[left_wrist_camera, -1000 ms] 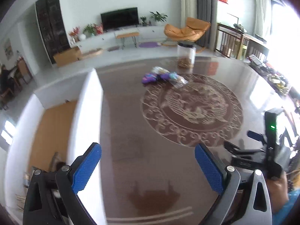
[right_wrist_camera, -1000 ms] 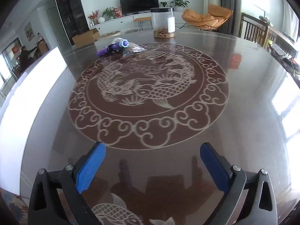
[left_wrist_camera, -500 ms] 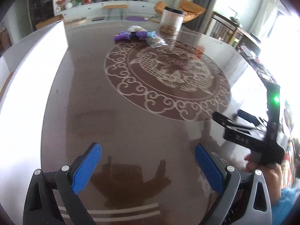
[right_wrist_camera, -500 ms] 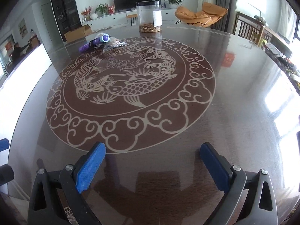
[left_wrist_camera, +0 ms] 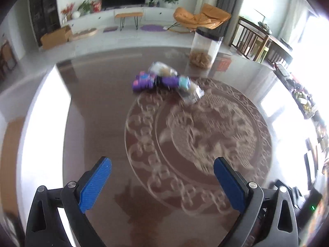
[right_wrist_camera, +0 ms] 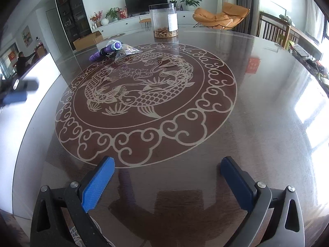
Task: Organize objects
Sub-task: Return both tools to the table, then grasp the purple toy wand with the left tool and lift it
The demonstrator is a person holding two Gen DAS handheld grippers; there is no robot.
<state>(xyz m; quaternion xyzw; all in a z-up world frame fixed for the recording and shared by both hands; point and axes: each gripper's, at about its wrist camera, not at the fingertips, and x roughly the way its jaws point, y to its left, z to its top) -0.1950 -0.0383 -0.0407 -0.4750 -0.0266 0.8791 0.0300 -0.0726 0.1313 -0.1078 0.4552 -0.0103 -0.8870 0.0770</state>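
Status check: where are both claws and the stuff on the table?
Left claw open, empty. Right claw open, empty. Purple toy, plastic bag and clear jar across table, untouched. Path clear.

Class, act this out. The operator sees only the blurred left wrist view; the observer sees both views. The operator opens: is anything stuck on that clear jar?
Observer: Yes. The right wrist view shows a white label on the side of the jar.
Operator: What is the pattern on the table?
Observer: Two fish inside a ring of cloud scrolls, set into the table.
Operator: Are the right tongs holding anything?
Observer: No. The right tongs are open and empty above the table.
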